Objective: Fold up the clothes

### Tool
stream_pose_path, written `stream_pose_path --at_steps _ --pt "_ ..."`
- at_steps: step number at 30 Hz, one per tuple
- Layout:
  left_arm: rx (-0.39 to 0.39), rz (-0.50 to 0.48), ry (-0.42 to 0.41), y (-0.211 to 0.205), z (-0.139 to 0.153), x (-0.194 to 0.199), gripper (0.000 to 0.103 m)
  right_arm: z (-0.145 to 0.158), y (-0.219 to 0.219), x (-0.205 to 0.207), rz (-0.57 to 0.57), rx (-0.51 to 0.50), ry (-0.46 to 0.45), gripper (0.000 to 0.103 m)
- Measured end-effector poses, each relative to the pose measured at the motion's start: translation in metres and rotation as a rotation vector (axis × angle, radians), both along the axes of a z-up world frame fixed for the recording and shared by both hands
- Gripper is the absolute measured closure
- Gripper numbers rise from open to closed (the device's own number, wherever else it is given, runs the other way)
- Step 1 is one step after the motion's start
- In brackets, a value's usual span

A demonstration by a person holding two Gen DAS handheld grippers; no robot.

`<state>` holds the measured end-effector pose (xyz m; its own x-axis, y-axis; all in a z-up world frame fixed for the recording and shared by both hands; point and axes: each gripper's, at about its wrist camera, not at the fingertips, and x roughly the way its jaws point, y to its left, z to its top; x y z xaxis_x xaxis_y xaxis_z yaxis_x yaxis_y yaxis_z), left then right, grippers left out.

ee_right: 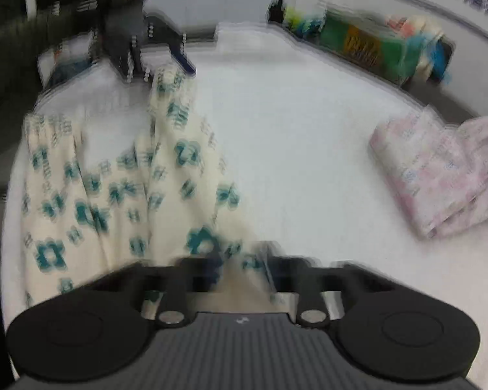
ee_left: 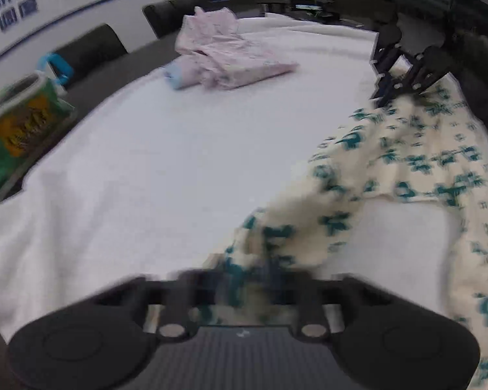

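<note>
A cream garment with teal flower print lies stretched along one side of the white cloth-covered table. My left gripper is shut on one end of it. My right gripper is shut on the far end; in the right wrist view that gripper pinches the garment and the left gripper holds the opposite end. Both views are motion-blurred.
A folded pink garment lies on the table, also in the right wrist view. A green box with items stands off the table edge. Dark chairs line the far side.
</note>
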<state>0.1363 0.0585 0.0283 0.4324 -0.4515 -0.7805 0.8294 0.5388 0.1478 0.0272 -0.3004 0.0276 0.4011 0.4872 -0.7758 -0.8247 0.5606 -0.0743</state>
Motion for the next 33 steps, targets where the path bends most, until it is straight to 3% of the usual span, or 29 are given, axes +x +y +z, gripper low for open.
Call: stream_pose_path --at_steps 2,7,9,11,12,14,16,18,21,23,24,25,26,28,31,33 --pt "0.026 0.025 -0.109 0.001 0.007 -0.021 0.099 0.004 0.003 -0.01 0.008 -0.031 -0.094 0.101" --pt "0.117 0.058 -0.474 -0.016 0.011 -0.138 0.099 0.008 0.01 -0.064 -0.039 -0.112 -0.511 0.102" --pt "0.17 0.067 -0.606 -0.028 0.003 -0.19 0.099 0.002 0.01 -0.088 -0.003 -0.132 -0.558 0.102" --pt "0.233 0.086 -0.668 -0.039 -0.015 -0.223 0.099 -0.01 0.016 -0.109 0.038 -0.197 -0.604 0.102" --pt "0.257 0.099 -0.666 -0.04 -0.023 -0.23 0.099 -0.016 0.018 -0.119 0.058 -0.232 -0.628 0.102" --pt "0.304 0.124 -0.662 -0.044 -0.039 -0.246 0.095 -0.009 0.019 -0.121 0.064 -0.199 -0.604 0.102" --pt "0.287 0.175 -0.631 -0.035 -0.041 -0.249 0.095 0.0 0.019 -0.122 0.066 -0.155 -0.572 0.101" --pt "0.174 0.211 -0.578 -0.016 -0.024 -0.256 0.093 0.009 0.019 -0.123 0.068 -0.11 -0.54 0.097" --pt "-0.066 0.259 -0.502 0.011 0.014 -0.264 0.078 0.023 0.019 -0.124 0.071 -0.044 -0.492 0.096" --pt "-0.185 0.278 -0.493 0.015 0.03 -0.258 0.055 0.032 0.019 -0.125 0.073 0.0 -0.459 0.096" --pt "-0.245 0.287 -0.488 0.017 0.038 -0.255 0.048 0.037 0.019 -0.125 0.074 0.022 -0.443 0.095" --pt "-0.279 0.287 -0.472 0.014 0.04 -0.249 0.036 0.041 0.02 -0.125 0.075 0.043 -0.427 0.09" --pt "-0.287 0.277 -0.445 0.006 0.035 -0.242 0.036 0.04 0.031 -0.122 0.08 0.061 -0.412 0.077" --pt "-0.303 0.256 -0.39 -0.011 0.026 -0.226 0.037 0.035 0.061 -0.112 0.092 0.096 -0.383 0.064" --pt "-0.272 0.267 -0.363 -0.022 0.011 -0.218 0.038 0.026 0.097 -0.099 0.126 0.106 -0.347 0.064" --pt "-0.243 0.279 -0.352 -0.028 0.0 -0.215 0.073 0.022 0.113 -0.089 0.125 0.102 -0.321 0.059"
